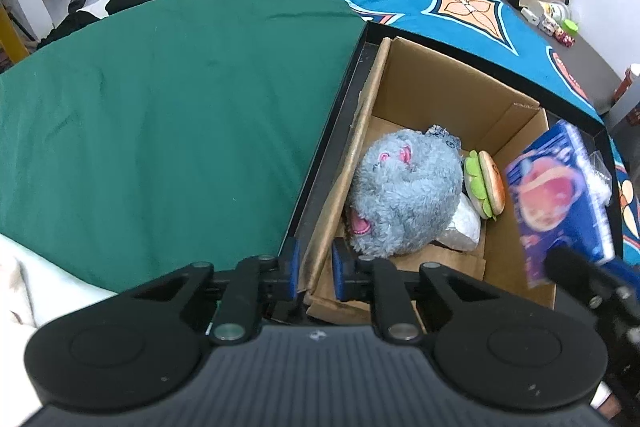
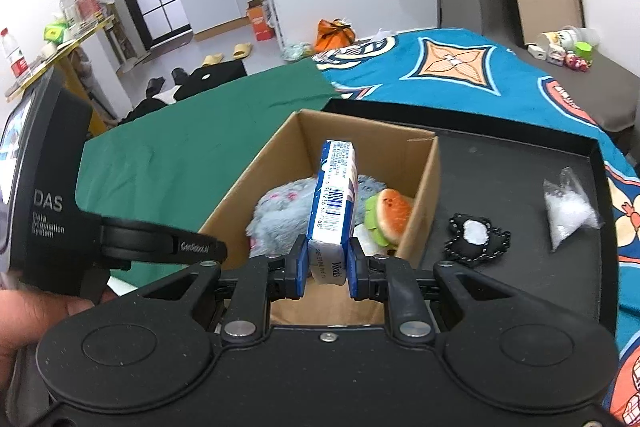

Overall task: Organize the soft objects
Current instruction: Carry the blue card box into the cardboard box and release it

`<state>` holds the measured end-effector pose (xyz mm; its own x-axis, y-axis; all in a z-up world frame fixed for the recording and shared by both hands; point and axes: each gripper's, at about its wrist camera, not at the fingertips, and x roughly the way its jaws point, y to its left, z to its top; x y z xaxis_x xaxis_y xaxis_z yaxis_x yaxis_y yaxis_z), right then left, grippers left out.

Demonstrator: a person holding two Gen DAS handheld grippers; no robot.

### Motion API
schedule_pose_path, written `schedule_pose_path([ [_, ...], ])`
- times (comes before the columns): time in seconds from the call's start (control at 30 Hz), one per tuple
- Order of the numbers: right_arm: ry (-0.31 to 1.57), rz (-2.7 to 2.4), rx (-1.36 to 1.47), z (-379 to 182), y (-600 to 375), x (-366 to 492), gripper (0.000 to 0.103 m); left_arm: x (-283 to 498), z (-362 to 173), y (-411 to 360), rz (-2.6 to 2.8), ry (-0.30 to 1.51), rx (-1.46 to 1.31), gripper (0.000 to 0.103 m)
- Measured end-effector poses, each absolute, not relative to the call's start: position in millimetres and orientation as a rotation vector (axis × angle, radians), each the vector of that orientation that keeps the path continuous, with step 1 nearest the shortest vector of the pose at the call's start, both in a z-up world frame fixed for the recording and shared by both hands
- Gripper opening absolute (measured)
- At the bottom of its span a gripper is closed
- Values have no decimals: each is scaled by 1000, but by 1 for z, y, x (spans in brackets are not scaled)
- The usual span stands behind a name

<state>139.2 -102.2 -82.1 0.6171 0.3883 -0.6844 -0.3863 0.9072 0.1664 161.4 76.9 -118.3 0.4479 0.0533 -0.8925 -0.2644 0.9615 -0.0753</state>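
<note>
1. Green and teal-patterned bedcovers (image 2: 460, 83) lie around a black tray (image 2: 520, 163), and the open cardboard box (image 2: 430, 179) sits in that tray.
2. My right gripper (image 2: 326, 269) is clamped on the blue tissue pack (image 2: 334, 199), held on edge above the box.
3. My left gripper (image 1: 314, 269) has its fingers nearly together around the box's near wall; I cannot tell whether they pinch it.
4. Inside already: a grey plush toy (image 1: 404, 195) and a plush burger (image 1: 486, 185).
5. I should lower the pack toward the bare right side, beside the burger, and release only once it is low, so it doesn't tip out.
6. A black plush piece (image 2: 476, 237) and a clear bag of white filling (image 2: 570, 213) wait on the tray, right of the box.
</note>
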Motion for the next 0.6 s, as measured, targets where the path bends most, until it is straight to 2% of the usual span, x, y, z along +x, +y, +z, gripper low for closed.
schedule_pose_path([
  [0.1, 802, 460, 1, -84, -96, 138, 20, 160, -117, 78, 195, 1085, -224, 15],
  [0.27, 842, 481, 10, -90, -92, 140, 42, 160, -117, 77, 188, 1087, -217, 15],
  [0.6, 828, 433, 45, -90, -123, 139, 44, 161, -117, 69, 192, 1090, -161, 16],
])
